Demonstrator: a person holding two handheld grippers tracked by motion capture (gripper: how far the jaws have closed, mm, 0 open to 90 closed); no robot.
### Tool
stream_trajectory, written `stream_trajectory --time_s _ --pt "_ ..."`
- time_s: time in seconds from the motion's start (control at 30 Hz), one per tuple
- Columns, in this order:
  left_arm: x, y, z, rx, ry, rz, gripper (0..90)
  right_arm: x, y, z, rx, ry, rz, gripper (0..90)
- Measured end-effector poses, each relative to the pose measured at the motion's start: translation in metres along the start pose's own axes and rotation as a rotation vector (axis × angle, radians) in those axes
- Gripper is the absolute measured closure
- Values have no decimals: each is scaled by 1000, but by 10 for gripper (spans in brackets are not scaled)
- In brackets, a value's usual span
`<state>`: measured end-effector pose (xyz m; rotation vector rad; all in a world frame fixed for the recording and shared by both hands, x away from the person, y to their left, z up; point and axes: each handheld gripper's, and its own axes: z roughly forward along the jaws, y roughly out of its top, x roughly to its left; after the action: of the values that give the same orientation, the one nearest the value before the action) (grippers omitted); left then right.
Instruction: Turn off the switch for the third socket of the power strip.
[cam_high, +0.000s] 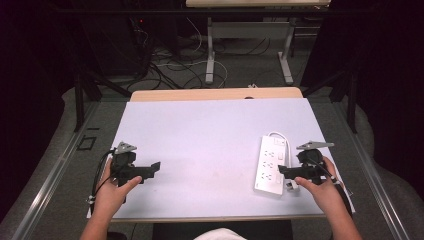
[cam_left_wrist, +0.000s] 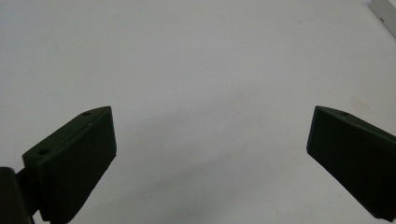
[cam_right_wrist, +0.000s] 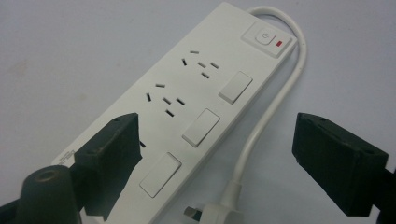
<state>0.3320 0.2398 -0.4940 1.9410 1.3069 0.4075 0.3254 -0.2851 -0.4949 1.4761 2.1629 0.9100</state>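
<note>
A white power strip (cam_high: 270, 164) lies near the worktop's (cam_high: 210, 135) right edge. The right gripper (cam_right_wrist: 217, 154) hovers over it, jaws spread wide; the left gripper (cam_left_wrist: 210, 149), jaws also apart, hangs near the left edge.

My hand-held gripper (cam_right_wrist: 215, 158) has its jaws spread wide at the bottom of the frame. Between them a white power strip (cam_right_wrist: 187, 107) lies diagonally on the tabletop (cam_right_wrist: 70, 56), its cable (cam_right_wrist: 280, 93) curving down to the plug (cam_right_wrist: 210, 215).
</note>
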Motion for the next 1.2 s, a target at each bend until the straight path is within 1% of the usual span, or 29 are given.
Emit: stream_trajectory --time_s 0.07,0.1,0.13,0.2,0.23,0.3,0.33,0.37,0.4,0.53,0.6,0.67,0.7,0.77,0.8,0.83,0.87,0.9,0.93,0.97,1.03,1.13,1.17,1.2 --pt "1 0 0 -4 3 -9 8 -3 0 0 -8 -6 -3 141" --pt "2 -1 0 -3 4 -8 8 -4 0 0 -17 -14 6 137" --pt "2 -1 1 -10 3 -21 8 -6 -1 -1 -24 -18 -1 131" --pt "4 -1 0 -1 4 -19 8 -9 -1 -1 -38 -31 8 112" --pt "5 -1 1 -15 6 -23 8 -11 -1 -1 -42 -34 13 100" --pt "7 -2 0 -17 8 -32 8 -15 -2 -2 -60 -45 21 75" --pt "8 -2 0 -25 4 -35 8 -20 -3 -2 -67 -58 31 68" --pt "9 -2 0 -27 6 -42 8 -20 -3 -2 -67 -58 31 68" --pt "10 -2 0 -27 5 -40 8 -21 -4 -2 -70 -64 39 66" --pt "14 -4 1 -37 23 -61 8 -29 -6 -2 -83 -80 51 35" --pt "17 -5 1 -36 33 -53 8 -32 -7 -2 -89 -95 56 25" --pt "20 -6 1 -35 41 -57 8 -36 -8 -2 -97 -103 59 13" --pt "21 -6 2 -44 43 -62 8 -38 -9 -2 -102 -101 54 7" --pt "24 -7 2 -42 48 -63 8 -40 -10 -2 -111 -110 63 2" --pt "24 -8 3 -51 53 -70 8 -42 -10 -1 -124 -119 57 0" --pt "26 -8 2 -47 52 -73 8 -44 -11 -1 -126 -128 56 0" --pt "26 -8 3 -54 58 -76 8 -46 -11 -1 -131 -131 60 0" --pt "27 -9 3 -53 60 -77 8 -47 -12 -1 -139 -136 55 0" --pt "29 -9 3 -48 60 -77 8 -48 -13 0 -149 -146 65 0" --pt "29 -10 4 -60 64 -85 8 -51 -14 0 -148 -144 68 0" --pt "31 -11 4 -59 65 -85 8 -55 -15 0 -149 -150 74 0" --pt "34 -13 6 -62 75 -93 8 -60 -18 2 -173 -167 88 0" --pt "34 -13 6 -66 75 -99 8 -63 -19 2 -173 -165 89 0" --pt "35 -14 7 -64 76 -97 8 -63 -20 2 -177 -165 103 0"
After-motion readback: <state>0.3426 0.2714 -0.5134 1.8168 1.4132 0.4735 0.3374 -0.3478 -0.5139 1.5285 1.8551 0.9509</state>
